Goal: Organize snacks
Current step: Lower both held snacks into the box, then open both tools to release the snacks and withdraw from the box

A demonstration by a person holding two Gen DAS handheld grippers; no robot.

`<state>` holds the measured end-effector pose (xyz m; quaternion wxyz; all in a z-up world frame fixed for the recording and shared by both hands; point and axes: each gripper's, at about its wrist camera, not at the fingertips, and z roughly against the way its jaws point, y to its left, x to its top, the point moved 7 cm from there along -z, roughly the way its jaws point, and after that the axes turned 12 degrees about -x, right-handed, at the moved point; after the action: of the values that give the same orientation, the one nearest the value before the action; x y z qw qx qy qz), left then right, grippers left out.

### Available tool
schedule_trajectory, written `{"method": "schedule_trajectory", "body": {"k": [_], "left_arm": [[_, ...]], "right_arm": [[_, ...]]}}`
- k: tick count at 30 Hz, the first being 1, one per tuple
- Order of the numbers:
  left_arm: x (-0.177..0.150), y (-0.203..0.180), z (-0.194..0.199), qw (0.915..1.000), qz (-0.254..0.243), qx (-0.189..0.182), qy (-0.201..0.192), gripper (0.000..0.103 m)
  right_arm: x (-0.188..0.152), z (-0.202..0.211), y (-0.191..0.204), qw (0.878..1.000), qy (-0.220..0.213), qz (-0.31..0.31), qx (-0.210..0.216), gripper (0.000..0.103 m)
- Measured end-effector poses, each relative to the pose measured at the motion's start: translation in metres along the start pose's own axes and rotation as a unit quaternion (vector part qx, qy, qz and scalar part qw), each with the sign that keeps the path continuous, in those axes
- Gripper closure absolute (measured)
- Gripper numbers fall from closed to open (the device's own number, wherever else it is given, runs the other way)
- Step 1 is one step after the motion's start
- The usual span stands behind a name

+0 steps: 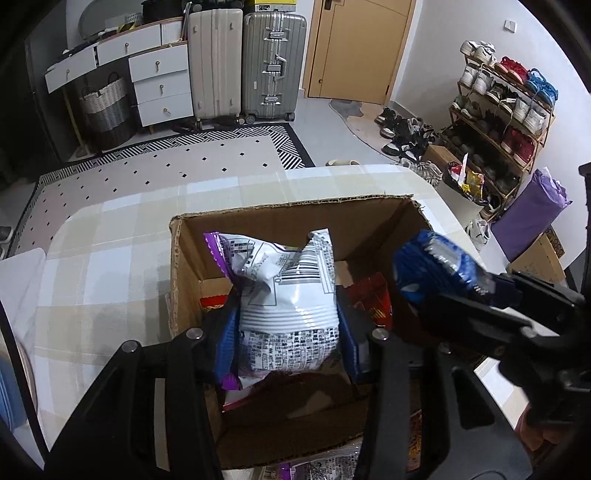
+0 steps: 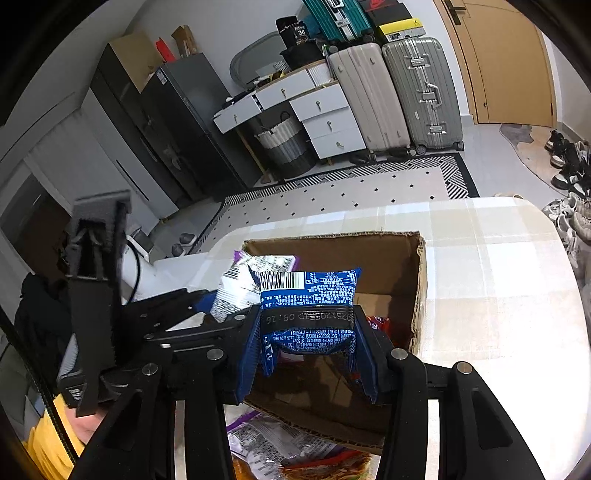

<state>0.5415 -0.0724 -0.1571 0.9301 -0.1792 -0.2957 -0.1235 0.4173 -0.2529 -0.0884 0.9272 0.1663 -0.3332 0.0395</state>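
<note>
Presently we find both grippers clamped across soft, light, crinkly packets over the cardboard box (image 1: 369,221) near the table's far edge: left gripper (image 1: 288,332) on the white-and-purple packet (image 1: 284,295) (slippery film, crushable contents), right gripper (image 2: 308,332) on the blue packet (image 2: 306,295), mid-body grips judged soundest.

The blue packet (image 2: 308,314) carries a barcode on a white patch at its top edge and, on the dark seam band below it, a stamped code upside down ending "09:16" (its first digits are hidden). Far behind it, a black box (image 2: 295,31) shows "30". Other print is too small to read.
</note>
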Motion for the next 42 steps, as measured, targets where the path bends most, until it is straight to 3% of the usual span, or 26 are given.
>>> {"method": "schedule_trajectory", "body": {"k": [6,10,27,33,37,42], "left_arm": [[-0.006,-0.008,0.002,0.9999,-0.013,0.004,0.005,0.058],[-0.010,-0.005,0.001,0.9999,-0.009,0.010,0.011,0.044],[-0.013,-0.013,0.022,0.9999,-0.008,0.006,-0.004,0.033],[-0.018,-0.025,0.045,0.9996,-0.014,0.015,-0.019,0.025],[-0.022,-0.034,0.071,0.9989,-0.025,0.020,-0.034,0.025],[-0.026,-0.050,0.108,0.9980,-0.031,0.023,-0.051,0.023]], "right_arm": [[-0.001,-0.005,-0.001,1.000,0.003,0.005,-0.012,0.055],[-0.003,-0.006,-0.006,1.000,0.010,-0.002,-0.017,0.053],[-0.003,0.010,-0.005,1.000,-0.005,0.002,-0.014,0.053],[-0.005,0.030,-0.001,1.000,-0.017,0.002,-0.015,0.051],[-0.007,0.050,0.004,0.999,-0.027,0.009,-0.016,0.041],[-0.010,0.082,0.012,0.999,-0.046,0.017,-0.021,0.036]]}}
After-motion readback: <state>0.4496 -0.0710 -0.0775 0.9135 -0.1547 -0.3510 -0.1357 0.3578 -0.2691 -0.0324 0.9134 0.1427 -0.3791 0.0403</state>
